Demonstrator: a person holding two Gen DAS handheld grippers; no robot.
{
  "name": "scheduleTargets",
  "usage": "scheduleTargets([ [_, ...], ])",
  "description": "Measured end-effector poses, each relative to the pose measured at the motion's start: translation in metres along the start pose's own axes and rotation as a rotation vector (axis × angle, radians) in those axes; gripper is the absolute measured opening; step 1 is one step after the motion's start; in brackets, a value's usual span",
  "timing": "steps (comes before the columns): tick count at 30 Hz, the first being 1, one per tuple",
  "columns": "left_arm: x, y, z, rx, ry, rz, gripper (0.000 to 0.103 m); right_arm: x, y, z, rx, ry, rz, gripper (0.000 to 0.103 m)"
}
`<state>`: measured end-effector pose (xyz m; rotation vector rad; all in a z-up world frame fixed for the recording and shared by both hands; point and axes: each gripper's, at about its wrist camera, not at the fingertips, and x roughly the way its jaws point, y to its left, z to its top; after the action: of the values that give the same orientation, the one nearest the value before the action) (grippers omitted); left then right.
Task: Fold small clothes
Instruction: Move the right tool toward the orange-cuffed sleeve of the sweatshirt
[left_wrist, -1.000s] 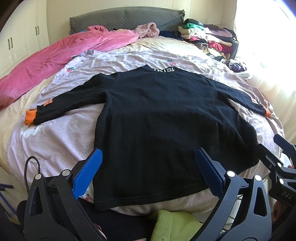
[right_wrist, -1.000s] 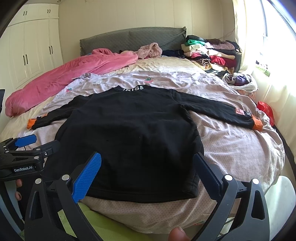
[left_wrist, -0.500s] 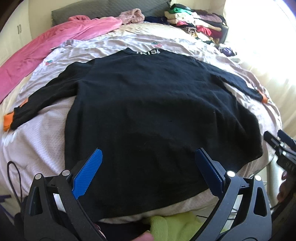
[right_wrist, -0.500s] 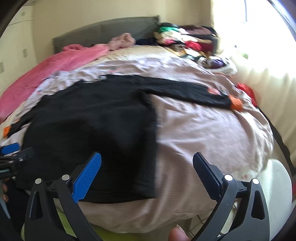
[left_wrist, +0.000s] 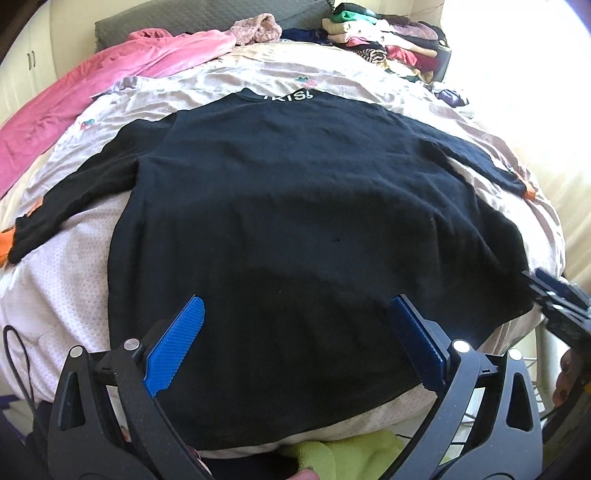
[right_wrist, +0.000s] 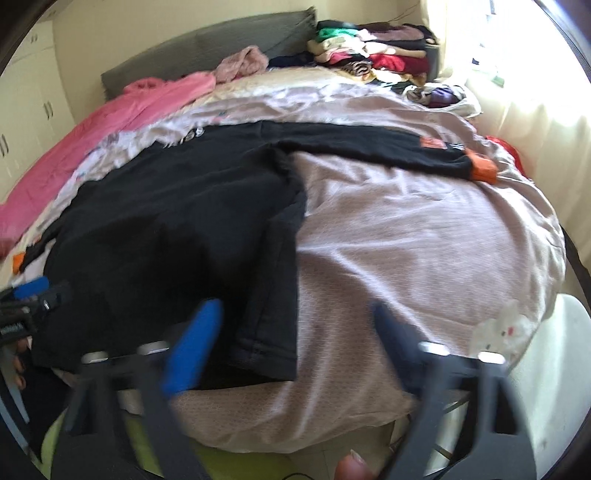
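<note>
While the black long-sleeved top (left_wrist: 295, 229) lies flat and spread on the bed (right_wrist: 424, 240), collar toward the headboard, no fold has been started.

Garment position: hem at the near edge of the bed, both sleeves stretched out to the sides, each ending in an orange cuff (right_wrist: 482, 168).

Left gripper (left_wrist: 295, 343): released; jaws stand wide over the middle of the hem, nothing between the pads, fabric not pinched.

Right gripper (right_wrist: 295, 332): jaws have just been closing, now about half open; the hem corner (right_wrist: 273, 365) lies below and between them, but the blur hides whether the pads press on it, so a grasp is not confirmed.

Risk 1: closing early would take only the top layer, or the bedsheet (right_wrist: 406, 295) with it, and the fold would drag the sheet.

Risk 2: uneven lift by the 2 grippers would skew the hem and bunch the body.

Risk 3: the hem overhangs the bed edge slightly; a loose pinch could let it slide off.

Surroundings: pink blanket (left_wrist: 110, 85) along the left side, stack of folded clothes (left_wrist: 388, 40) at the far right corner, green cloth (left_wrist: 343, 458) below the bed edge. All are well apart from the fold path; nothing obstructs it.
</note>
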<state>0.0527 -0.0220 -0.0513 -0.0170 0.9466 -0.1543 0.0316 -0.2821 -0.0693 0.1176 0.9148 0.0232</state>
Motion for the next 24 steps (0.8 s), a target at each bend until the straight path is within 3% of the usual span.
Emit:
scheduleTargets([
  [2, 0.001, 0.001, 0.001, -0.005, 0.001, -0.002, 0.094, 0.009, -0.009, -0.001, 0.04, 0.051, 0.046, 0.013],
  [6, 0.0, 0.004, 0.003, -0.01, -0.006, 0.009, 0.094, -0.002, -0.035, 0.0, 0.118, 0.054, 0.127, 0.012],
  [8, -0.001, 0.006, 0.005, -0.014, -0.009, 0.01, 0.094, -0.003, -0.048, 0.0, 0.146, 0.066, 0.114, 0.009],
  [12, 0.001, 0.004, 0.01, -0.01, -0.012, 0.014, 0.094, 0.012, -0.059, -0.009, 0.15, 0.121, 0.081, 0.009],
  [18, 0.004, 0.0, 0.023, -0.003, -0.016, 0.006, 0.094, 0.015, -0.05, -0.013, 0.075, 0.122, 0.017, 0.014],
  [21, 0.002, 0.001, 0.033, -0.013, -0.032, 0.002, 0.094, 0.002, -0.052, -0.007, 0.064, 0.078, 0.013, 0.026],
  [23, 0.001, 0.002, 0.041, -0.021, -0.043, 0.004, 0.094, -0.003, -0.057, -0.001, 0.065, 0.05, 0.004, 0.041],
  [24, 0.0, 0.003, 0.043, -0.024, -0.044, 0.004, 0.094, -0.006, -0.06, 0.002, 0.068, 0.034, -0.008, 0.041],
])
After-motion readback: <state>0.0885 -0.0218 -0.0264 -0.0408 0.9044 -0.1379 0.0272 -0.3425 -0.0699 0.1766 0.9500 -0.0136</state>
